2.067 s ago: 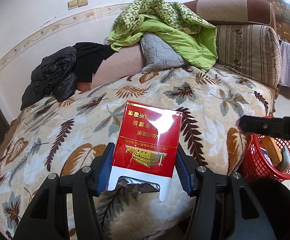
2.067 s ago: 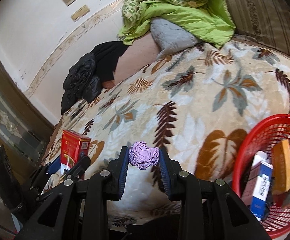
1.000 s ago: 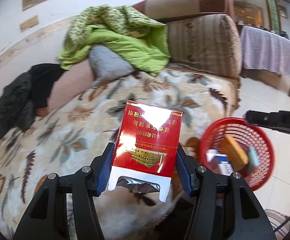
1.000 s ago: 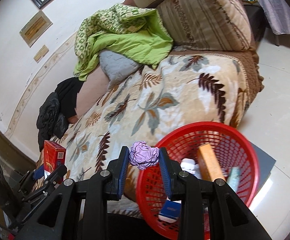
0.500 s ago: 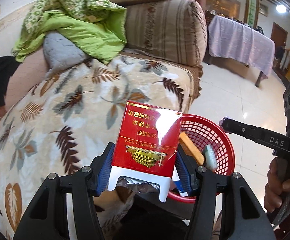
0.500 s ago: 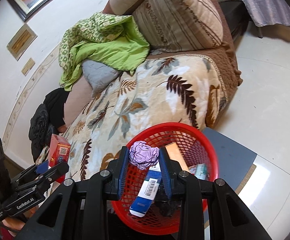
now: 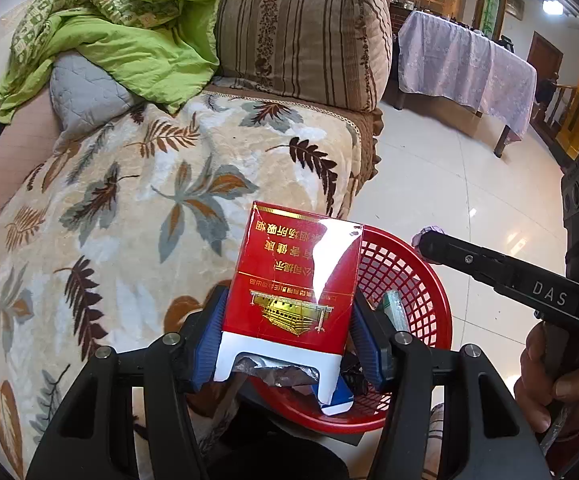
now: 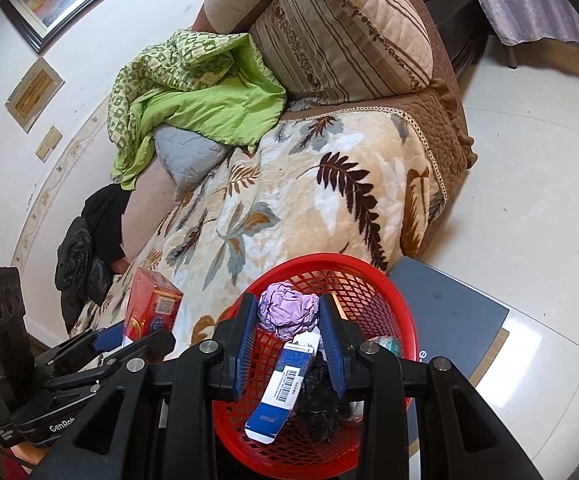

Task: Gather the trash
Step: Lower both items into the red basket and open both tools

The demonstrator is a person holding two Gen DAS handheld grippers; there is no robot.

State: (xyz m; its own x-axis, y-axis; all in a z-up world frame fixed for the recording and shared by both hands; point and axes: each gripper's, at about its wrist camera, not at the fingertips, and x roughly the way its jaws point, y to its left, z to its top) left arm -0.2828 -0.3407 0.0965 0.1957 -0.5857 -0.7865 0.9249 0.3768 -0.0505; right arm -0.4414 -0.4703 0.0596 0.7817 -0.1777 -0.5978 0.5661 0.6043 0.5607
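My left gripper is shut on a red cigarette pack and holds it at the near-left rim of the red mesh basket. The pack also shows in the right wrist view. My right gripper is shut on a crumpled purple paper ball and holds it above the red basket. In the basket lie a blue-and-white box, black crumpled trash and a teal packet. The right gripper's arm reaches over the basket from the right.
A sofa with a leaf-patterned blanket stands behind the basket, with a green quilt, a grey pillow, a striped cushion and black clothes. A grey mat lies under the basket on the tiled floor. A cloth-covered table stands far right.
Both grippers have moved right from over the sofa toward the basket. The purple ball now hangs over the basket and the cigarette pack sits at its rim. Both stay shut.
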